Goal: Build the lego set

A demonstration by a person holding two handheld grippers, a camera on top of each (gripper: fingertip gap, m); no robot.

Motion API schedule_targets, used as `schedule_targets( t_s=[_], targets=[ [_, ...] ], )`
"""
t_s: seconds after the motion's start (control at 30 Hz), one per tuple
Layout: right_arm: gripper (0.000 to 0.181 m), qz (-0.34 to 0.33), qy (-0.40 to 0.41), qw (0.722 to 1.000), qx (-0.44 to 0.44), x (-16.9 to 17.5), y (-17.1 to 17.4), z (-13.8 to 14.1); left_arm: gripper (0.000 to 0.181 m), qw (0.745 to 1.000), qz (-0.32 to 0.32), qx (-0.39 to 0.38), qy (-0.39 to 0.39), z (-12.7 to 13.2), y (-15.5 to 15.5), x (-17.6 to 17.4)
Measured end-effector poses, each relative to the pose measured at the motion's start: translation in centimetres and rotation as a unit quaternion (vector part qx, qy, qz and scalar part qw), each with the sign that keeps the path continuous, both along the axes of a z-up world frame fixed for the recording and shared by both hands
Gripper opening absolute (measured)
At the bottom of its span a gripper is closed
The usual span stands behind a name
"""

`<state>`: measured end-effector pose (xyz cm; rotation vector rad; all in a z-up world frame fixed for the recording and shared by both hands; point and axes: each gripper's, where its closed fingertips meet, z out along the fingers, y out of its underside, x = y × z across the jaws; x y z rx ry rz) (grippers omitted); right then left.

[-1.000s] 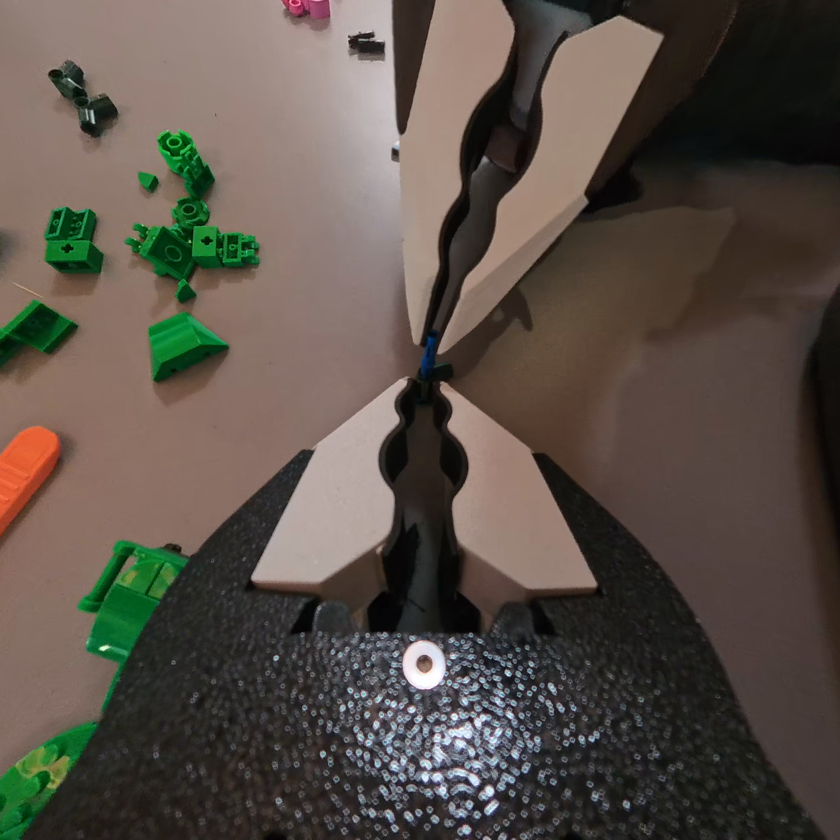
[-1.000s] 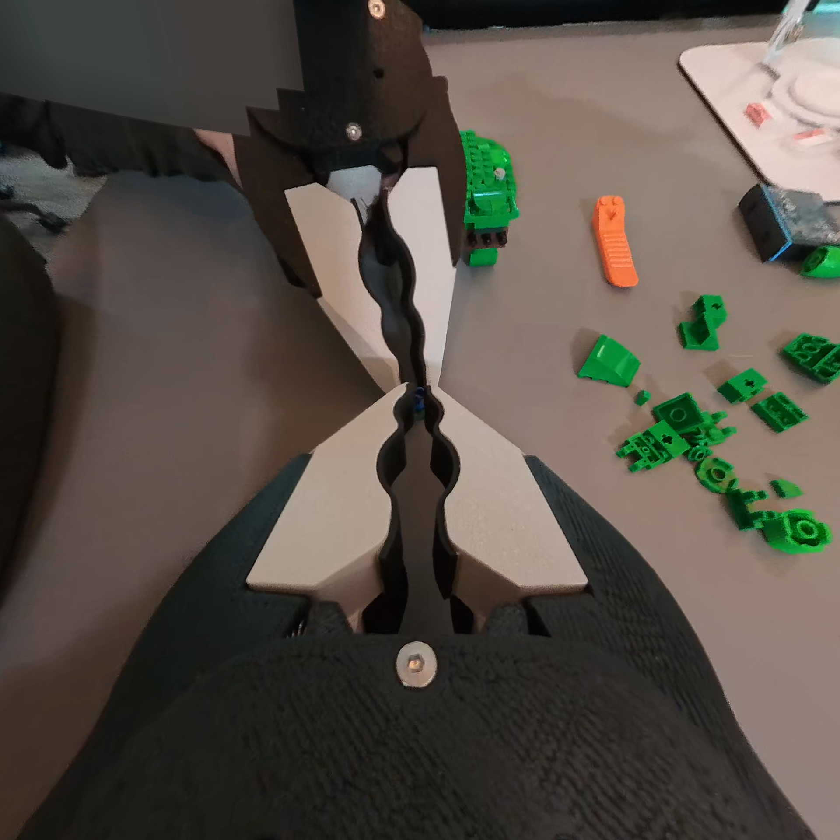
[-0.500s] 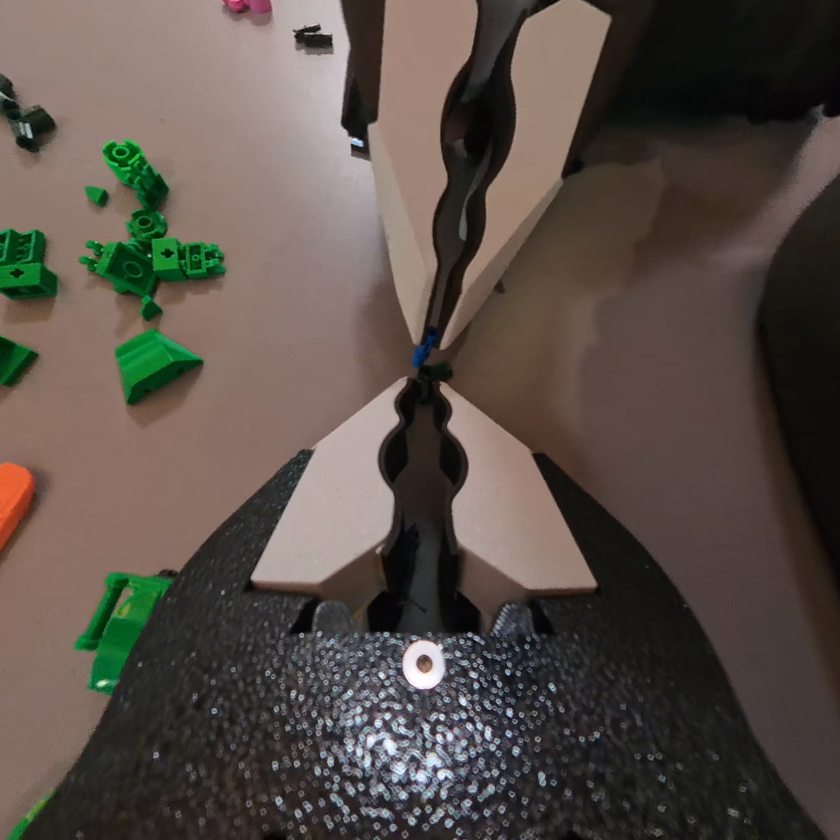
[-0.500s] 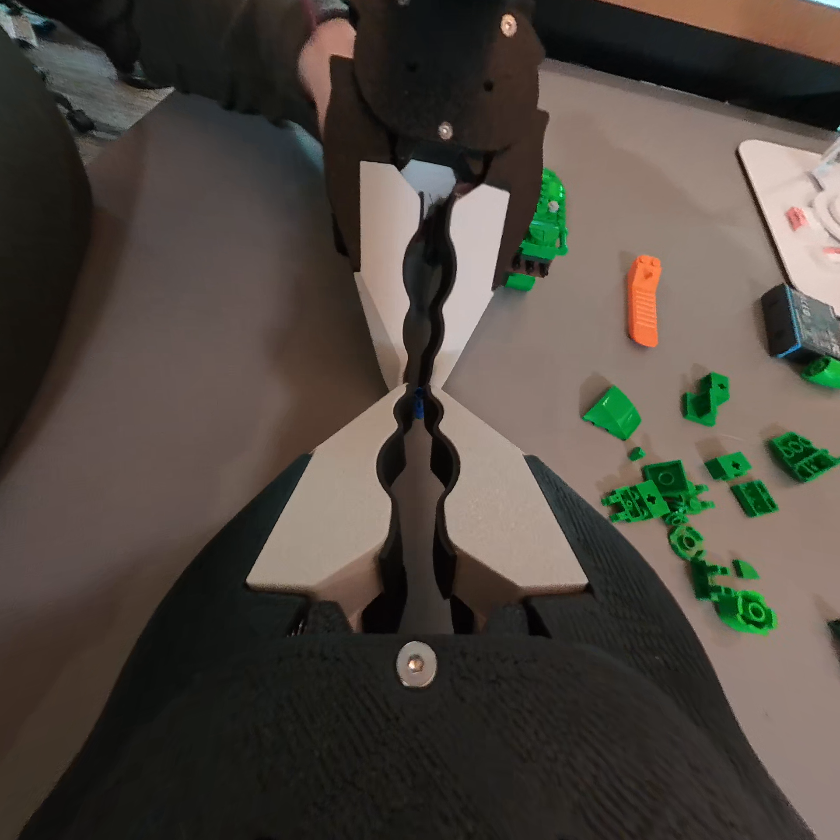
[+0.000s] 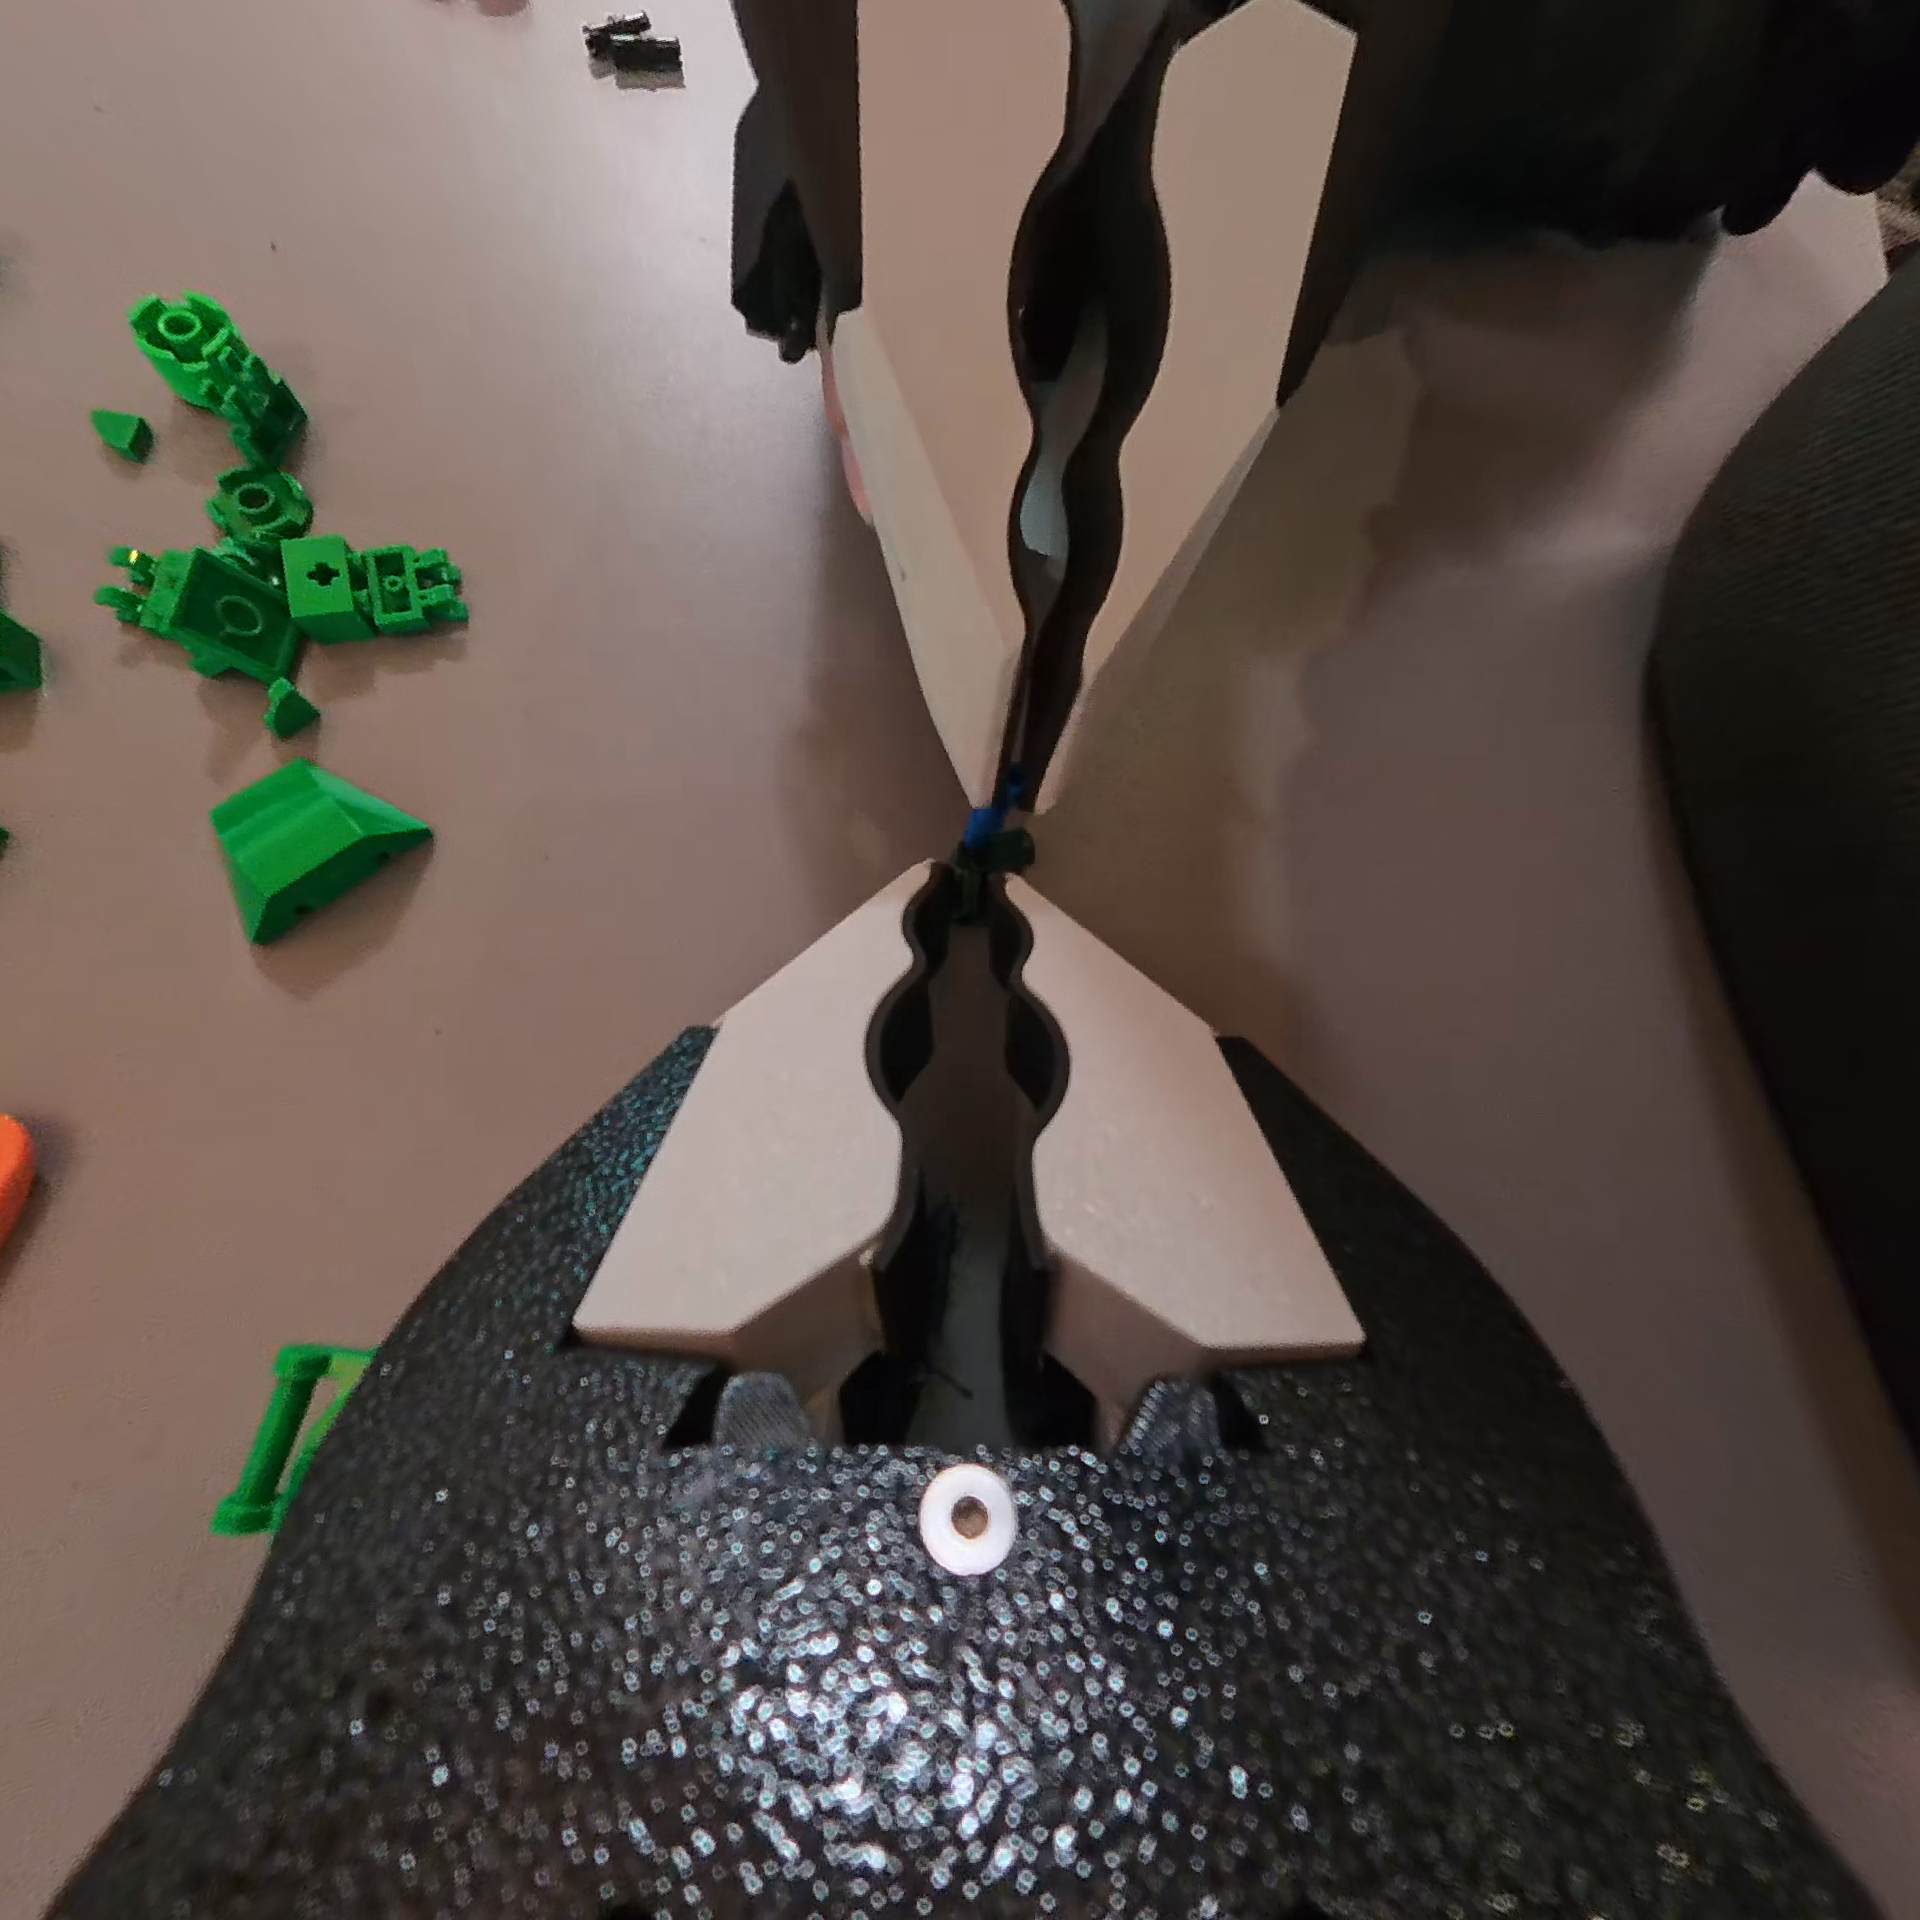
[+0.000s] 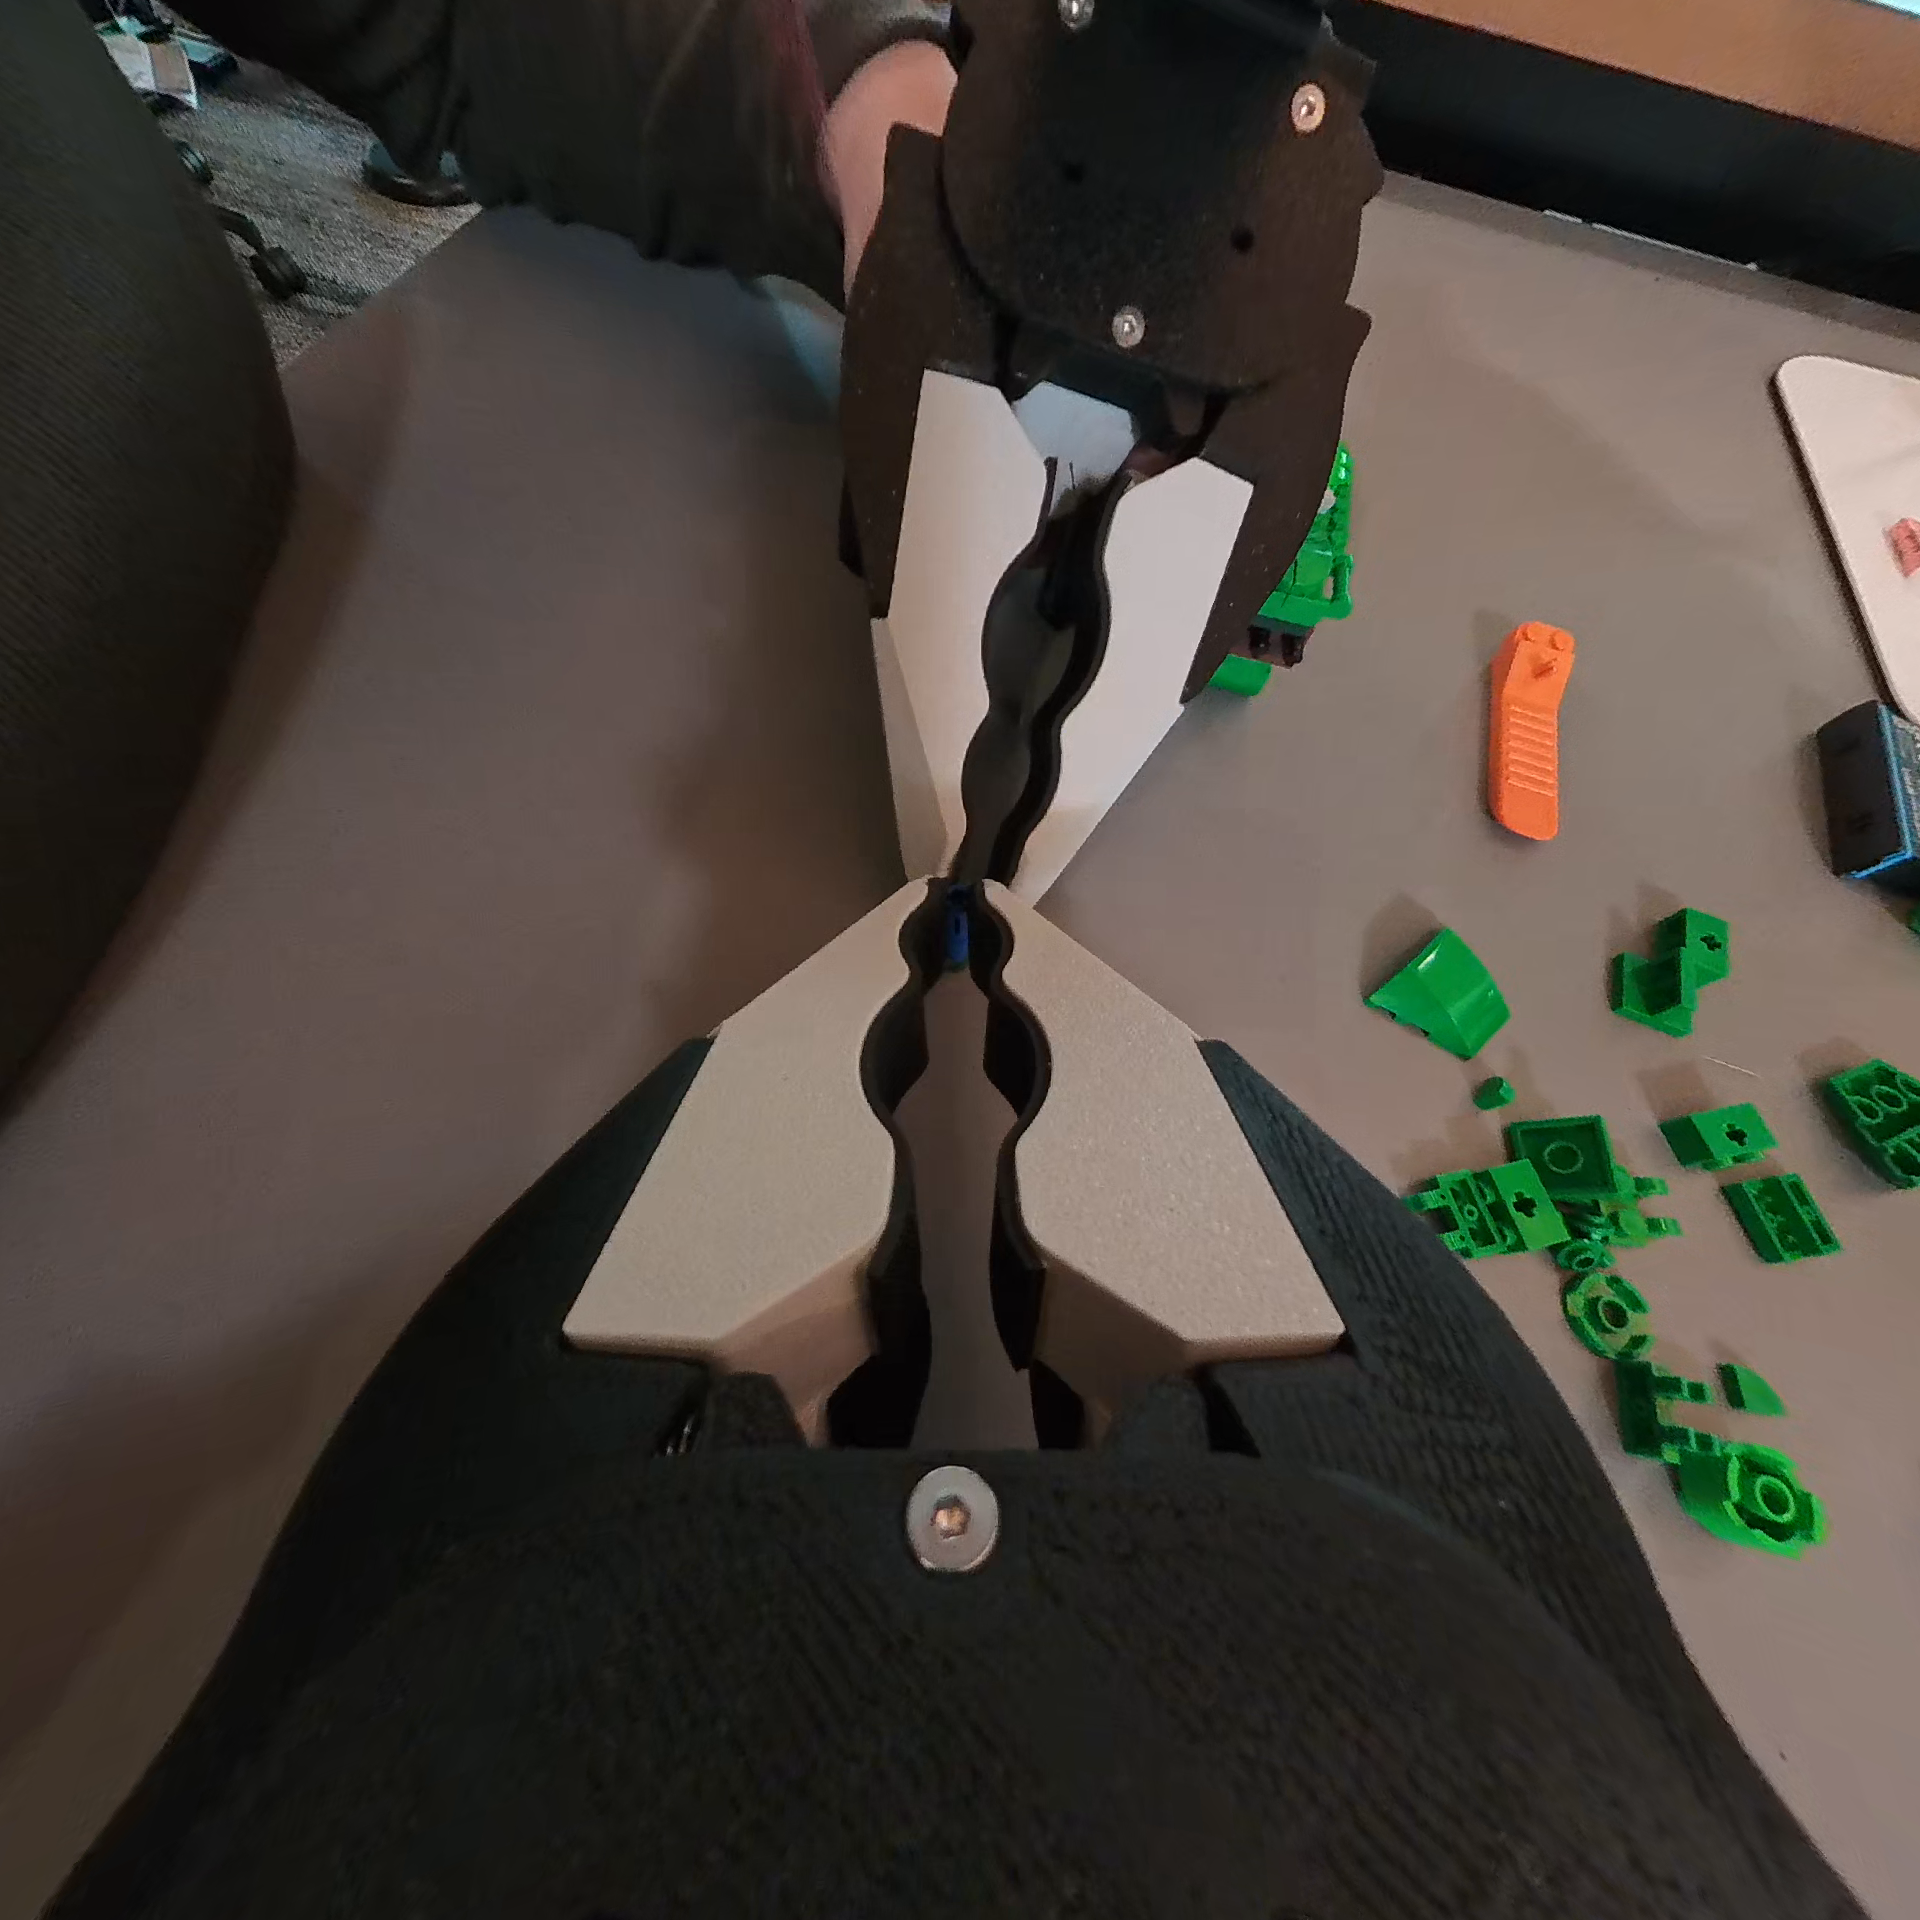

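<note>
likely to slip: left tool pinching tiny dark piece, right tool pinching blue pin, barely gripped, misaligned above bench.

We see bare table left of our meeting grippers; loose green bricks crowd the right side.

Right gripper jaws pinch a blue pin; left gripper meets it tip-to-tip, perhaps touching.
</note>
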<state>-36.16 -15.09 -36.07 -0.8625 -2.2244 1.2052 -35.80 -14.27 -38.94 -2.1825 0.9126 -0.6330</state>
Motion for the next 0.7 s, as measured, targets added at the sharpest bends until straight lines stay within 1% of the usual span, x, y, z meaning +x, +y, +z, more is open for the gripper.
schedule_targets(
  t_s=[0.7],
  targets=[
    [0.002,-0.007,-0.01,1.0,0.002,-0.37,-0.32,-0.21,0.005,1.0,0.0,-0.001,0.0,-0.01,0.03,0.01]
  ],
)
